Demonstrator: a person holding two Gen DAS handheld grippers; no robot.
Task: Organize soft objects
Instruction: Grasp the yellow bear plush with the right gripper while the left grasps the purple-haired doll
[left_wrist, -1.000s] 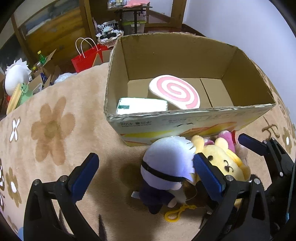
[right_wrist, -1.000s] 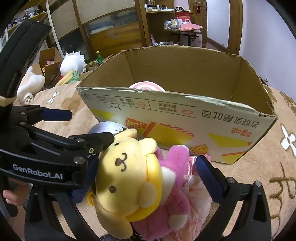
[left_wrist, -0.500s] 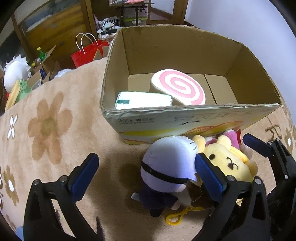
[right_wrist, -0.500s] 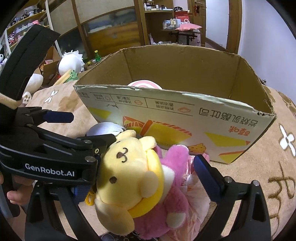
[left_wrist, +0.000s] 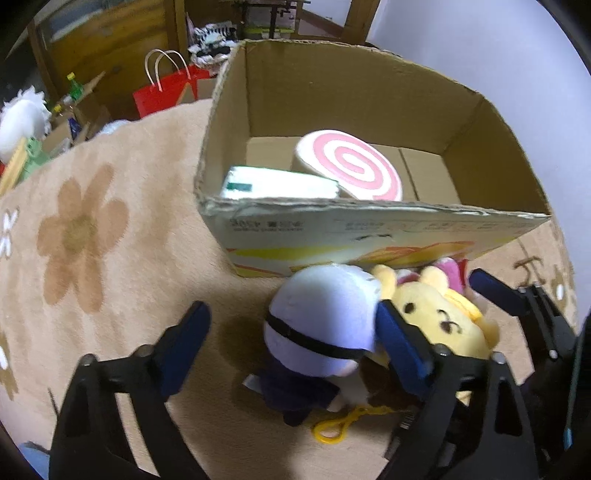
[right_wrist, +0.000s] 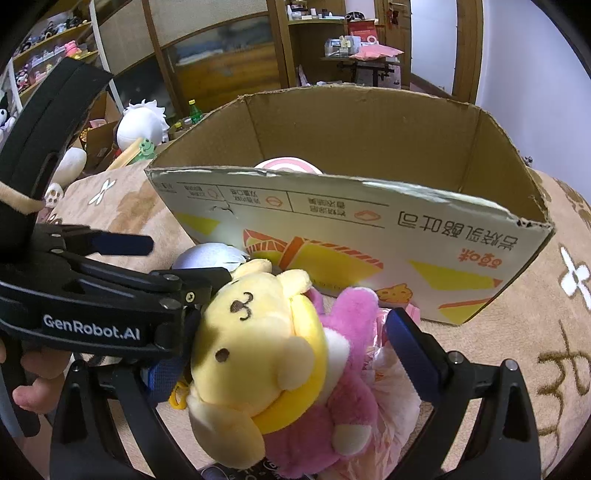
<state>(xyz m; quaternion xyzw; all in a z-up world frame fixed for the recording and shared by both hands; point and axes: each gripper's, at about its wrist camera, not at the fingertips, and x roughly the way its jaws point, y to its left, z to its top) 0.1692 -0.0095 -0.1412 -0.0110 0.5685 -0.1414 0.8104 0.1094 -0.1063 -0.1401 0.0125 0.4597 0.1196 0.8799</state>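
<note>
A lived-in room of a home, cluttered with belongings. A beige carpet (left_wrist: 92, 240) with brown flower patterns covers the floor. Behind it stand wooden cabinets (right_wrist: 229, 70) with glass fronts and shelves (right_wrist: 44, 55) crowded with small figures. Along the carpet's far edge lie a red paper bag (left_wrist: 162, 92), open cardboard cartons (right_wrist: 99, 136), bottles (right_wrist: 194, 110) and plush toys (right_wrist: 142, 123). A small cluttered table (right_wrist: 362, 55) stands by a doorway.

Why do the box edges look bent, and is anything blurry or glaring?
Both wrist views are fisheye, so the cardboard box bows outward with dark corners. Left wrist view: slightly smeared overall. Right wrist view: sharper, with a bright glare patch on the box front beside the yellow plush.
</note>
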